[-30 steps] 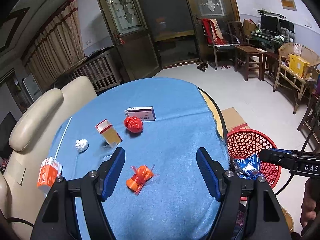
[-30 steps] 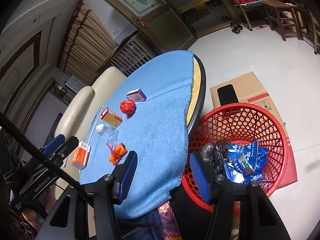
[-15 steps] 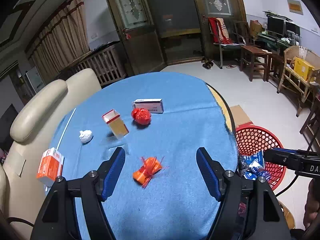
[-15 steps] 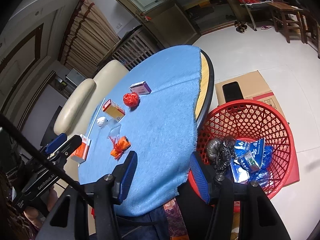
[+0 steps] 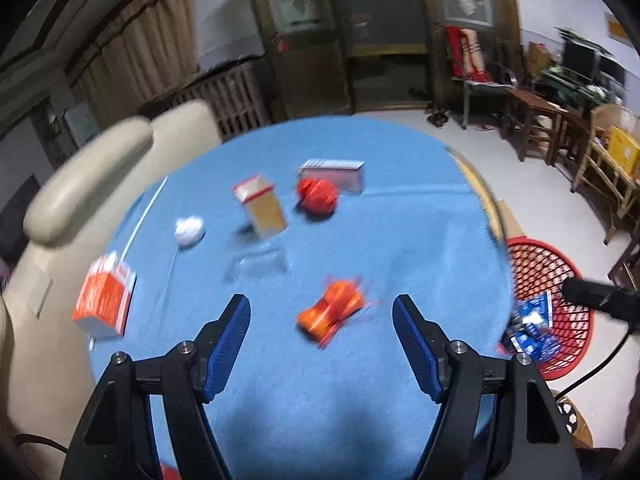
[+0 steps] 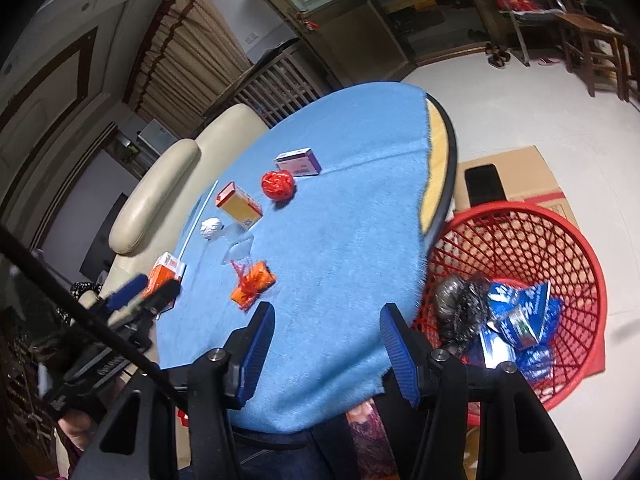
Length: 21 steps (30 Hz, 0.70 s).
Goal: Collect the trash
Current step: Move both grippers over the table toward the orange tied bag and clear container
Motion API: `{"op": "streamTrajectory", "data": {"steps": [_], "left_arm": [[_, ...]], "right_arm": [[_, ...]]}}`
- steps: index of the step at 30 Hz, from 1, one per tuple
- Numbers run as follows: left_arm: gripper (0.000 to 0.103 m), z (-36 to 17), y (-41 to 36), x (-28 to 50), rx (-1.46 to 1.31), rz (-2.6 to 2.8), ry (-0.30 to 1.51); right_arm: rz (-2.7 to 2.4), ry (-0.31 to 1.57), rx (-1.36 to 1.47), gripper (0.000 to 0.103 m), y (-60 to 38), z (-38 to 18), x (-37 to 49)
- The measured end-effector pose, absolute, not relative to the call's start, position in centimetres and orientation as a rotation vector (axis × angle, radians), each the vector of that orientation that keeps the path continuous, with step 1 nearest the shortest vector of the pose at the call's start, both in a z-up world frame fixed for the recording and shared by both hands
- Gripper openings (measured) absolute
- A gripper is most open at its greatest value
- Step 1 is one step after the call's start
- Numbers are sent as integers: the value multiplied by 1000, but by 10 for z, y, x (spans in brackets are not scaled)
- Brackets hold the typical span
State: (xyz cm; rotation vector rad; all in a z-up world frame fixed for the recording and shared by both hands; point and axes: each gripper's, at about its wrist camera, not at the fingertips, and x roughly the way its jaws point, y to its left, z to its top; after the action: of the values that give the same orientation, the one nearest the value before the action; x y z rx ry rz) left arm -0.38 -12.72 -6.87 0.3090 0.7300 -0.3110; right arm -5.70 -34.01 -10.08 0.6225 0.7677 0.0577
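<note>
Trash lies on a round table with a blue cloth (image 5: 400, 240): an orange wrapper (image 5: 330, 314) (image 6: 254, 286), a red crumpled ball (image 5: 317, 196) (image 6: 278, 185), a tan box with a red end (image 5: 260, 208), a white paper wad (image 5: 188, 230), a purple-white box (image 5: 332, 174), an orange-white box (image 5: 105, 300) and a clear plastic piece (image 5: 260, 262). My left gripper (image 5: 322, 312) is open and empty, just above the orange wrapper. My right gripper (image 6: 327, 320) is open and empty, over the table's near edge. A red basket (image 6: 560, 240) holding blue wrappers (image 6: 524, 320) stands on the floor at the right.
A cream sofa (image 5: 88, 184) runs along the table's left side. A cardboard sheet (image 6: 512, 172) lies on the floor behind the basket. Wooden chairs and small tables (image 5: 536, 120) stand at the far right, and dark doors (image 5: 360, 40) at the back.
My left gripper has moved forward and down over the table, so the orange wrapper now sits between its fingers. My right gripper has swung left from the basket toward the table.
</note>
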Motion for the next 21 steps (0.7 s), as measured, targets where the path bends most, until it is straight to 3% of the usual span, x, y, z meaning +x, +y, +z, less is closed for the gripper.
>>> {"op": "streamTrajectory", "data": {"steps": [11,21], "left_arm": [[74,-107,-28,43,172,-85,864],[74,-140,8,66,98,-19,921]], "right_arm": [[114,808,576,59,-310,-102,-10],[178,874,483,59,-265,-116,31]]}}
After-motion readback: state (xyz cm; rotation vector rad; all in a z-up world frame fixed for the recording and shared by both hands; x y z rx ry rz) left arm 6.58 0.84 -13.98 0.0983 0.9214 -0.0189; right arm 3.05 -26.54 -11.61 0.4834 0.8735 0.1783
